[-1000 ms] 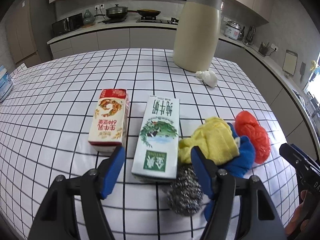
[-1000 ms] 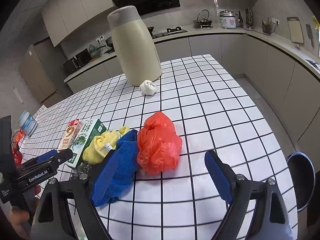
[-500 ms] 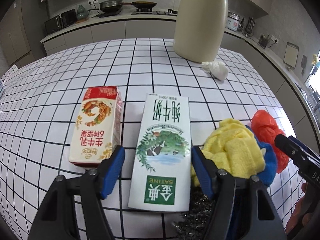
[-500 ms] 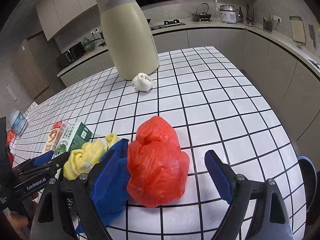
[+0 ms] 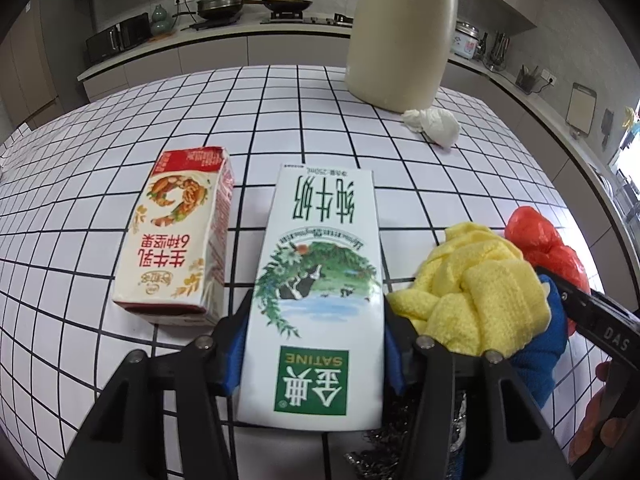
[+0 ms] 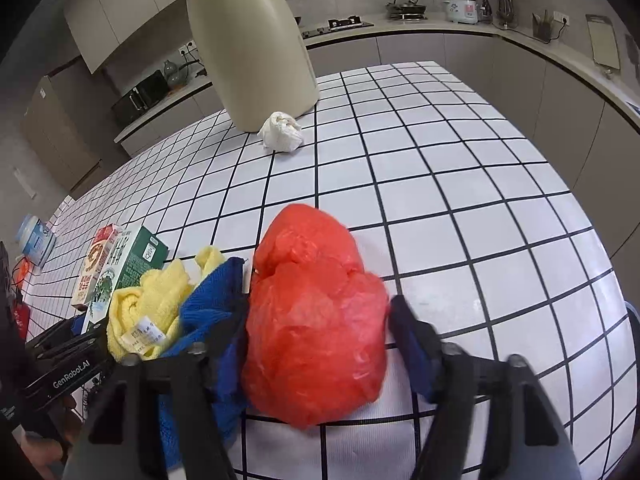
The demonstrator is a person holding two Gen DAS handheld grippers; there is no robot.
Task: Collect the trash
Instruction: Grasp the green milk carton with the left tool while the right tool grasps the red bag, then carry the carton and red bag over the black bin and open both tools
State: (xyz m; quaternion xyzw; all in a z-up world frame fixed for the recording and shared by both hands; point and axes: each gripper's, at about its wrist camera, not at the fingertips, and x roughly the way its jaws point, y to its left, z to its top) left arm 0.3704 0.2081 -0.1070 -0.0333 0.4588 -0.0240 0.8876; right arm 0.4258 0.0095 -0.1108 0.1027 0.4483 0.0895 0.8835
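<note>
A green-and-white milk carton (image 5: 316, 264) lies flat on the tiled table (image 5: 280, 120). My left gripper (image 5: 316, 320) is closing on it, and both blue pads press its long sides. In the right wrist view a red plastic bag (image 6: 316, 320) sits between the fingers of my right gripper (image 6: 318, 312), whose jaws are closing with the pads against the bag's sides. Left of the green carton lies a red-and-white milk carton (image 5: 180, 240). A crumpled white tissue (image 6: 282, 134) rests by the tall beige container (image 6: 248, 48).
A yellow cloth (image 5: 472, 292) and a blue cloth (image 6: 208, 308) are bunched between the carton and the bag. A steel scourer (image 5: 384, 436) lies under my left gripper's right finger. The table's edge curves off to the right, with kitchen counters beyond.
Both grippers came forward and down. The left jaws narrowed onto the green carton. The right jaws closed from wide apart onto the red bag.
</note>
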